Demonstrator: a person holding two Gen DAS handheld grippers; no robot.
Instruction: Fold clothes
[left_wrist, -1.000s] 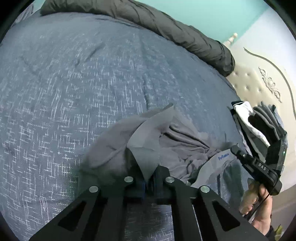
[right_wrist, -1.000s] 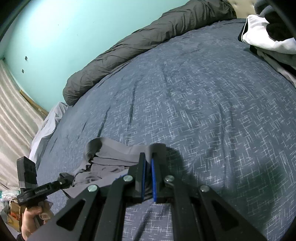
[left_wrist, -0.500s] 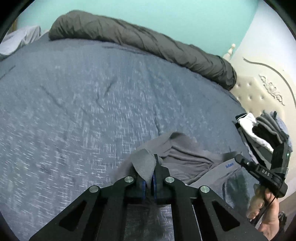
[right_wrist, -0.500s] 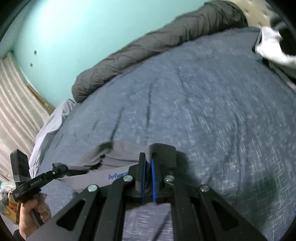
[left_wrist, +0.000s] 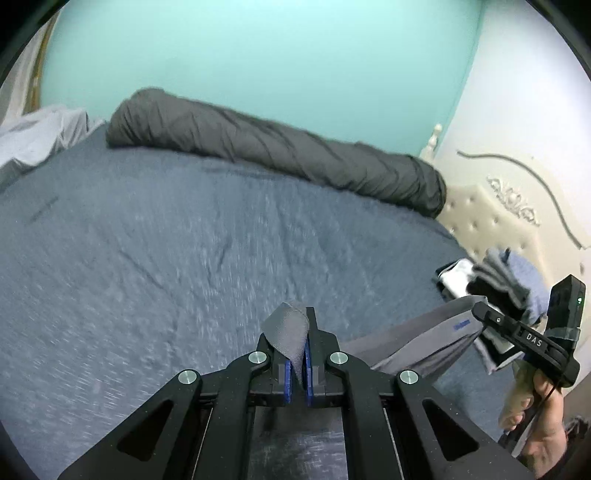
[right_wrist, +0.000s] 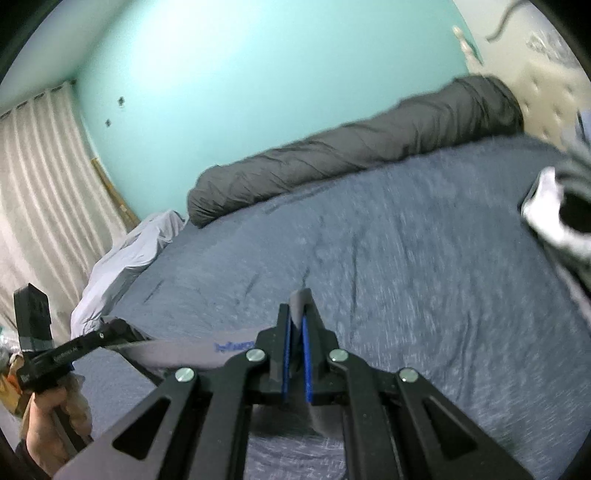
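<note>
A grey garment (left_wrist: 413, 339) with a small blue logo hangs stretched between my two grippers, above the blue bedspread (left_wrist: 166, 240). My left gripper (left_wrist: 299, 332) is shut on one corner of it, and a flap of grey fabric folds over the left finger. My right gripper (right_wrist: 297, 314) is shut on the other corner, with cloth sticking out above the blue pads. In the right wrist view the garment (right_wrist: 184, 349) runs left as a taut band to the other gripper, held in a person's hand (right_wrist: 48, 417). The part hanging below is hidden by the gripper bodies.
A rolled dark grey duvet (left_wrist: 277, 158) lies along the bed's far edge by the teal wall. A pile of clothes (left_wrist: 495, 280) sits near the cream headboard (left_wrist: 491, 221). A pale sheet (right_wrist: 129, 251) is bunched at the bed's corner, beside curtains (right_wrist: 40, 177).
Both grippers have risen and lifted the garment off the bedspread. It was a crumpled heap on the bed; now it hangs stretched between them. Both views tilted up toward the wall.
</note>
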